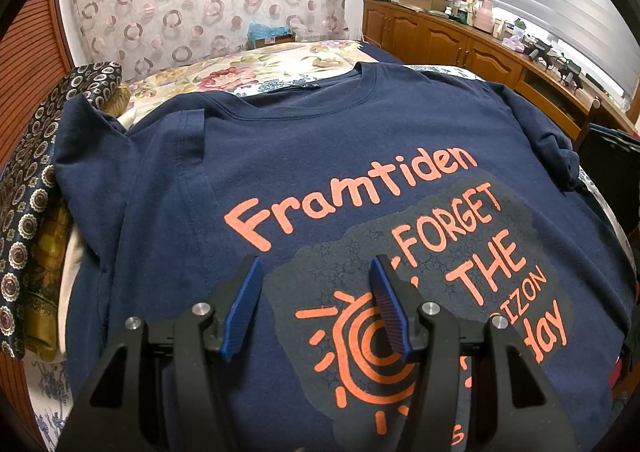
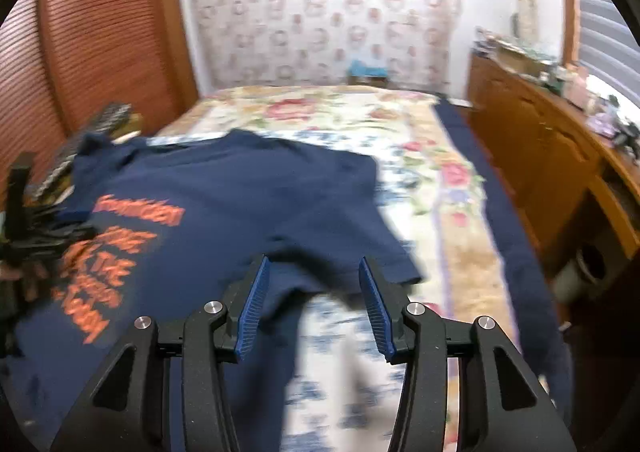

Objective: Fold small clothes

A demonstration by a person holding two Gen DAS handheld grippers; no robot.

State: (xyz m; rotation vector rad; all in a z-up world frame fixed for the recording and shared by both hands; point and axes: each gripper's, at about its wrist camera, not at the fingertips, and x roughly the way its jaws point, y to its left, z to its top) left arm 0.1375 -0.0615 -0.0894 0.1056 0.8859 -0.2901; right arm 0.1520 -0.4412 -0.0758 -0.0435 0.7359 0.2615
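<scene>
Navy cotton T-shirt (image 1: 328,172) spread flat, front up, on a flower-print bedspread (image 2: 440,180), with two black tong grippers above it.

In the left wrist view, the soft shirt fills the centre, its ribbed round collar at 12 o'clock and its short sleeves at 9 and 3 o'clock. Matte orange lettering and a sun of concentric arcs are printed on its chest. The left gripper (image 1: 316,272), with ridged blue pads on angular black plastic arms, stands fairly wide at 6 o'clock, holding nothing. In the blurred right wrist view, the right gripper (image 2: 312,264) also gapes at 6 o'clock, empty, with a sleeve hem lying beyond its tips. A slatted wooden wardrobe (image 2: 100,52) stands at 10 o'clock.
</scene>
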